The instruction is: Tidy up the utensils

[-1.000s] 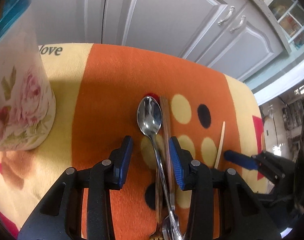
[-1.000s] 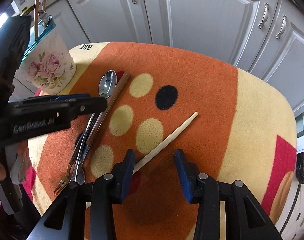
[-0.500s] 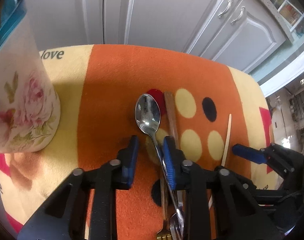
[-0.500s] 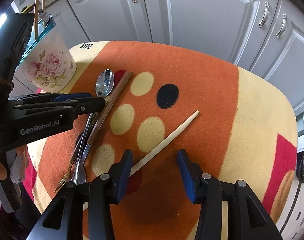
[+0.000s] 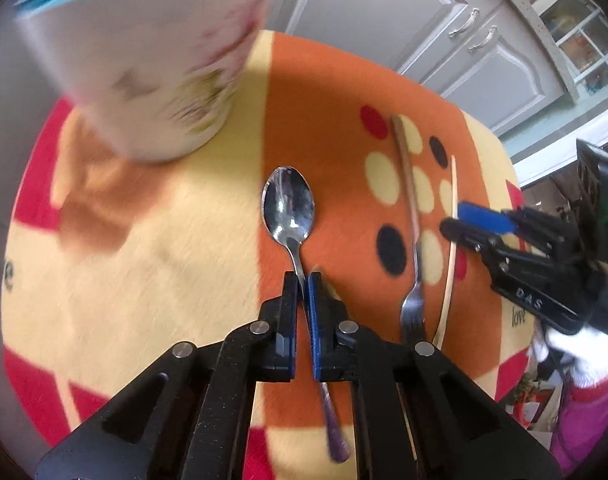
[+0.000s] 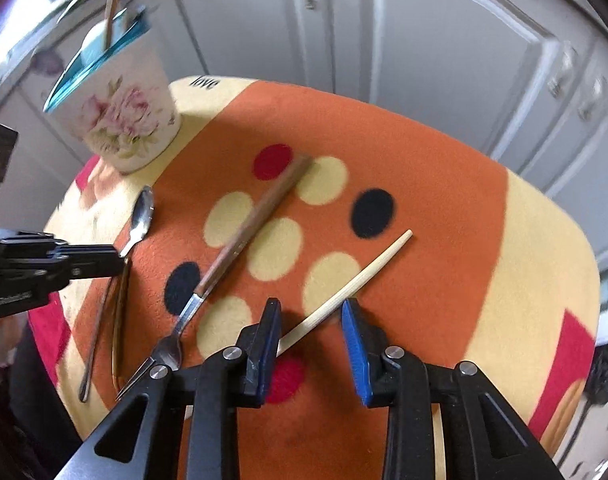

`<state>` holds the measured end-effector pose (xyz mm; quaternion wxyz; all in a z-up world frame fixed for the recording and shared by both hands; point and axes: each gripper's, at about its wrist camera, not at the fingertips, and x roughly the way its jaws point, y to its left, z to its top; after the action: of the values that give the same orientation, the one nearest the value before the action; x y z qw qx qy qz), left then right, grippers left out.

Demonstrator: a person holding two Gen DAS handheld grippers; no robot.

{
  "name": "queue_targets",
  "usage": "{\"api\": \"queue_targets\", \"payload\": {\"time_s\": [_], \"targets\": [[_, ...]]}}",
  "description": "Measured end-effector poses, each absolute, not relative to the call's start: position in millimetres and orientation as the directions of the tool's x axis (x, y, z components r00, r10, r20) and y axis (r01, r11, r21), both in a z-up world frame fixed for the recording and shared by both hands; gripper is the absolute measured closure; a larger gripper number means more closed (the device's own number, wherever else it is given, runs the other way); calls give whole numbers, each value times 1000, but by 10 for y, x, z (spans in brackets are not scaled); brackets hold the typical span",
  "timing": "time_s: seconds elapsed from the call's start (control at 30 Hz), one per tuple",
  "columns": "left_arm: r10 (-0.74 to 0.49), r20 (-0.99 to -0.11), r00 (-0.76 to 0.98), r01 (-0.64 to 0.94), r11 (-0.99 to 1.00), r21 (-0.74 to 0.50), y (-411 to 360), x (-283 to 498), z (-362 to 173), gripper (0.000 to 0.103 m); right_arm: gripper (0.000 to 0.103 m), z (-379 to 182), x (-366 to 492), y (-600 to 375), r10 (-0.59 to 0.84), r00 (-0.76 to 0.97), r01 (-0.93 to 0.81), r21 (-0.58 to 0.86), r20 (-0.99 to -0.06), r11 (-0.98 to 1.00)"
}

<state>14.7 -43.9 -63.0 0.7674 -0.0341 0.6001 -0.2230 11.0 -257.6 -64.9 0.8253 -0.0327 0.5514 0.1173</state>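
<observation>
I have the spoon pinched by its thin neck in my left gripper; the jaws stand nearly shut with only the steel stem between them. I grip there because the stem is narrow and stiff enough for the flat pads to bite, and the bowl stays out front where I can watch it. Bowl and handle tip seem clear of the cloth, though the blur leaves me unsure. The spoon is polished metal, smooth and probably slippery, with a rounded oval bowl and a long handle that runs back under the gripper.

The cup stands near, ahead and to the left on the cloth. It is a tall white holder with pink roses and a teal rim, and in the right view a wooden stick stands in it, so I judge it is where the utensils belong.

My right gripper hangs wide open over the chopstick, one finger on each side and neither touching it. The chopstick is a pale, slim, round wooden rod lying flat, so it may roll when pinched.

Between the two lies the fork, with a brown wooden handle and steel tines. Another slim utensil, gold in colour, lies under the left gripper in the right view.

The cloth is fuzzy fleece, orange and cream with dots. Grey panelled cabinets stand behind.
</observation>
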Motion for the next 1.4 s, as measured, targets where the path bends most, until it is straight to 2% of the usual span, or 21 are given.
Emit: {"api": "queue_targets", "payload": {"time_s": [0.13,0.2,0.27,0.3,0.33,0.47,0.53,0.83,0.9,1.1,1.17,1.4], "targets": [[-399,-897,188,280,898,-341,-306,100,-579,99,71,-639,110,-2462,181,353,-262,88,-918,961],[-419,-885,202,260,894,-364,-227,117,-549,98,65,-629,91,-2503,202,358,-242,118,-912,963],[-432,-874,221,264,890,-373,-188,175,-528,88,64,-618,60,-2588,240,362,-210,172,-901,963],[-425,-875,231,263,893,-365,-185,197,-530,74,64,-616,47,-2643,262,361,-191,204,-895,960],[-424,-871,246,262,895,-362,-177,223,-537,71,64,-612,35,-2700,282,365,-172,233,-887,957],[-403,-866,297,273,905,-327,-206,322,-575,71,64,-597,12,-2862,335,384,-127,310,-860,942],[-428,-852,300,281,894,-350,-243,367,-595,71,64,-598,4,-2892,340,388,-118,320,-857,940],[-416,-840,347,277,902,-332,-474,506,-674,71,64,-622,147,-2829,281,383,-107,260,-880,960],[-407,-841,356,276,906,-321,-503,515,-682,80,64,-619,231,-2776,258,385,-123,228,-886,966],[-412,-845,342,273,904,-330,-395,447,-686,83,64,-623,351,-2467,215,378,-264,117,-900,957],[-410,-844,346,269,905,-330,-283,380,-660,98,64,-621,298,-2397,227,360,-313,112,-905,943],[-400,-864,305,260,908,-328,15,169,-696,99,64,-611,130,-2572,235,348,-264,146,-908,954]]}}
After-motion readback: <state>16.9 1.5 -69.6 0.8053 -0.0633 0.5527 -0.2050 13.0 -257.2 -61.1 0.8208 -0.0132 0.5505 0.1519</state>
